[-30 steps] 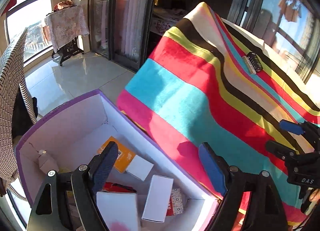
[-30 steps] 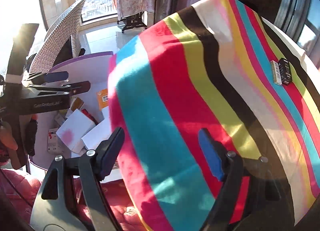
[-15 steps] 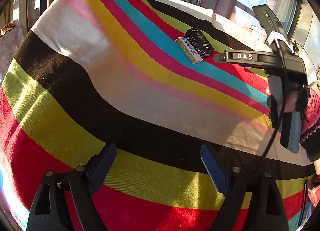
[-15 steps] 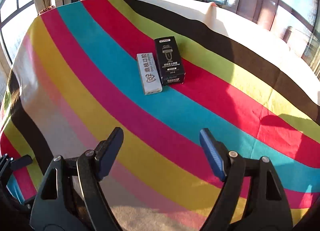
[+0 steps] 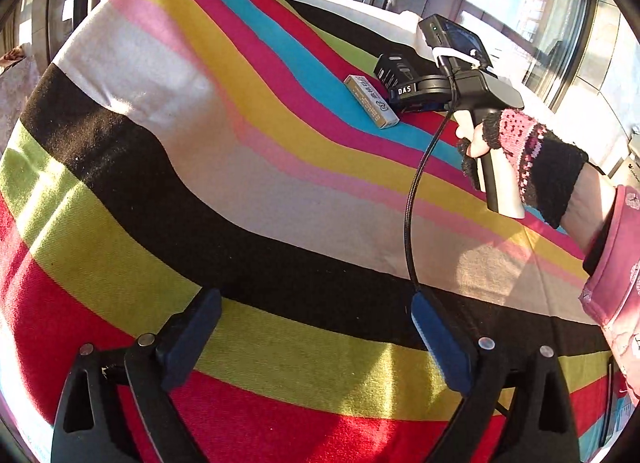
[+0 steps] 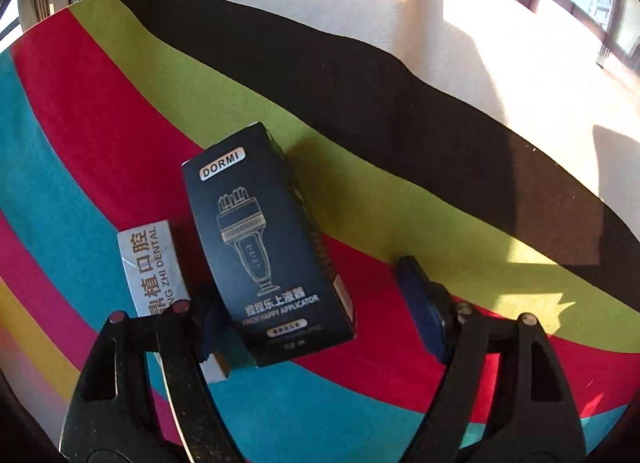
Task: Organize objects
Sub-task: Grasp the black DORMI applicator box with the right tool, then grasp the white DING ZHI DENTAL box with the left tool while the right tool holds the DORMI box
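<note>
A black DORMI box (image 6: 264, 247) lies on the striped tablecloth (image 6: 400, 135) next to a white dental box (image 6: 154, 269). My right gripper (image 6: 316, 319) is open, its jaws straddling the black box: the left finger sits between the two boxes, the right finger stands clear of it. In the left wrist view the white box (image 5: 371, 101) and black box (image 5: 390, 71) lie far ahead, with the right gripper over them. My left gripper (image 5: 316, 339) is open and empty above the cloth's near stripes.
The striped cloth (image 5: 200, 167) covers the whole table. A plain white cloth part (image 6: 460, 31) lies beyond the boxes. Windows stand behind the table. The gloved right hand (image 5: 516, 151) and its cable (image 5: 416, 199) cross the right side.
My right gripper has moved forward to the two boxes and now straddles the black one. My left gripper has shifted only slightly over the cloth.
</note>
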`<state>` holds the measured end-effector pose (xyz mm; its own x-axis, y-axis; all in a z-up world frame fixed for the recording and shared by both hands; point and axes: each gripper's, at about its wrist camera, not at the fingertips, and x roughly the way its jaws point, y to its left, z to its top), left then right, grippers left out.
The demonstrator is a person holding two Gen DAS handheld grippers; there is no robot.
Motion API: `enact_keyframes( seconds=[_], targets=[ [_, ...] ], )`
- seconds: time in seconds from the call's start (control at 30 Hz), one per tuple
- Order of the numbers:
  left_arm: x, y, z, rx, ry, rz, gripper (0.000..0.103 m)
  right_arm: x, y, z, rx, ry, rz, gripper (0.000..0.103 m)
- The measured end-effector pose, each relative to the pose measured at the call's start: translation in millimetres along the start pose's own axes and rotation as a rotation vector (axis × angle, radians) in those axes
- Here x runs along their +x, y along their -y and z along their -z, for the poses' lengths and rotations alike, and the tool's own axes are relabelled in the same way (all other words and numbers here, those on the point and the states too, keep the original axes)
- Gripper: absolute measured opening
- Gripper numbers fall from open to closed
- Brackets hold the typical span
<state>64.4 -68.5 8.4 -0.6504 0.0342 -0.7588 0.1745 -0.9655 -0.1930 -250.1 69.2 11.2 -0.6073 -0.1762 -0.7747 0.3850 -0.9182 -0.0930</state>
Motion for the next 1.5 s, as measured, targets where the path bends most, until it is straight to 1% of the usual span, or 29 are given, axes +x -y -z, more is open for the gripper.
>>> enact_keyframes(
  seconds=[0.03,0.1,0.2,0.3,0.37,0.43,0.5,0.53,0.57,0.63,0.67,0.73,0.77,0.8,0.87,0.9,0.97,1.07,1.13,1.17,1.2,1.23,1.27,1.3,1.33,1.37,1.4,1.43,1.5],
  targets=[
    [1.0,1.0,-0.3,0.007,-0.004,-0.003,0.099,-6.5,1.5,5.7,0.009,-0.002,-0.041,0.043],
    [3.4,1.9,-3.1,0.015,-0.012,0.001,0.102,-28.6,6.5,25.8,0.029,-0.007,-0.122,0.043],
    [6.2,2.4,-7.7,0.015,-0.015,0.011,0.103,-76.8,13.9,78.8,-0.005,-0.013,-0.114,0.043],
    [7.6,4.5,-11.7,0.001,-0.039,0.059,0.103,-121.2,21.3,144.3,-0.046,-0.038,-0.051,0.043],
    [14.8,10.3,-20.6,-0.047,-0.080,0.105,0.103,-143.8,24.1,187.0,-0.052,-0.065,-0.053,0.043],
    [22.5,20.6,-36.4,-0.076,-0.126,0.217,0.103,-163.4,28.2,217.4,-0.043,-0.053,-0.066,0.043],
    [24.1,40.9,-52.7,-0.039,-0.163,0.346,0.103,-175.3,37.3,236.9,-0.016,-0.044,-0.063,0.043],
    [23.9,58.1,-58.3,0.034,-0.211,0.405,0.103,-177.3,46.7,243.4,0.013,-0.037,-0.049,0.043],
    [23.9,75.1,-62.7,0.128,-0.253,0.415,0.103,-172.8,64.6,240.8,0.062,-0.035,-0.030,0.043],
    [19.7,104.3,-63.6,0.358,-0.264,0.302,0.103,-171.7,94.4,246.4,0.141,-0.042,0.009,0.043],
    [16.6,115.3,-56.7,0.476,-0.293,0.274,0.103,-172.0,104.9,248.9,0.159,-0.046,0.030,0.043],
    [14.5,129.5,-34.6,0.701,-0.399,0.246,0.103,-183.1,119.7,249.7,0.205,-0.039,0.028,0.043],
    [4.8,129.9,-18.7,0.802,-0.399,0.203,0.103,-185.6,124.1,252.0,0.220,-0.032,0.026,0.043],
    [0.5,131.3,-8.3,0.877,-0.408,0.187,0.103,-186.0,125.8,252.8,0.223,-0.026,0.027,0.043],
    [-16.2,120.7,9.7,0.954,-0.471,0.236,0.103,-183.4,123.0,252.3,0.209,-0.020,0.047,0.044],
    [-23.7,115.1,9.5,0.954,-0.481,0.259,0.102,-183.8,121.4,252.8,0.204,-0.016,0.056,0.044],
    [-37.1,102.5,-9.3,0.866,-0.429,0.300,0.102,-186.7,122.4,255.5,0.213,-0.007,0.056,0.044],
    [-26.4,84.6,-58.9,0.557,-0.326,0.332,0.103,-183.0,123.4,253.4,0.215,-0.005,0.052,0.044],
    [0.2,85.2,-85.8,0.392,-0.270,0.241,0.103,-183.2,121.8,253.4,0.210,-0.006,0.062,0.044],
    [17.6,97.6,-95.7,0.353,-0.277,0.244,0.103,-183.6,120.9,253.5,0.206,-0.007,0.067,0.044],
    [31.5,107.6,-100.7,0.347,-0.313,0.347,0.099,-183.2,120.3,253.3,0.204,-0.007,0.070,0.044],
    [41.6,119.0,-100.1,0.362,-0.389,0.500,0.097,-183.4,120.2,253.7,0.203,-0.007,0.070,0.044],
    [45.9,131.3,-92.4,0.396,-0.508,0.656,0.097,-183.1,122.0,254.0,0.209,-0.006,0.061,0.044],
    [45.4,143.9,-79.1,0.456,-0.632,0.770,0.098,-183.2,124.3,254.5,0.219,-0.004,0.049,0.044],
    [36.3,155.7,-63.1,0.552,-0.699,0.803,0.098,-183.7,126.5,255.2,0.229,-0.001,0.039,0.044],
    [27.0,163.7,-51.4,0.639,-0.713,0.788,0.098,-184.1,127.5,255.7,0.233,0.000,0.035,0.044],
    [18.8,168.1,-40.7,0.687,-0.749,0.794,0.097,-184.3,126.9,255.7,0.231,0.000,0.037,0.044],
    [11.0,168.8,-31.1,0.698,-0.807,0.827,0.097,-184.0,125.4,255.3,0.225,-0.003,0.044,0.044],
    [-11.5,164.2,-21.2,0.721,-0.829,0.855,0.097,-184.1,122.2,254.6,0.211,-0.006,0.053,0.045]
  ],
)
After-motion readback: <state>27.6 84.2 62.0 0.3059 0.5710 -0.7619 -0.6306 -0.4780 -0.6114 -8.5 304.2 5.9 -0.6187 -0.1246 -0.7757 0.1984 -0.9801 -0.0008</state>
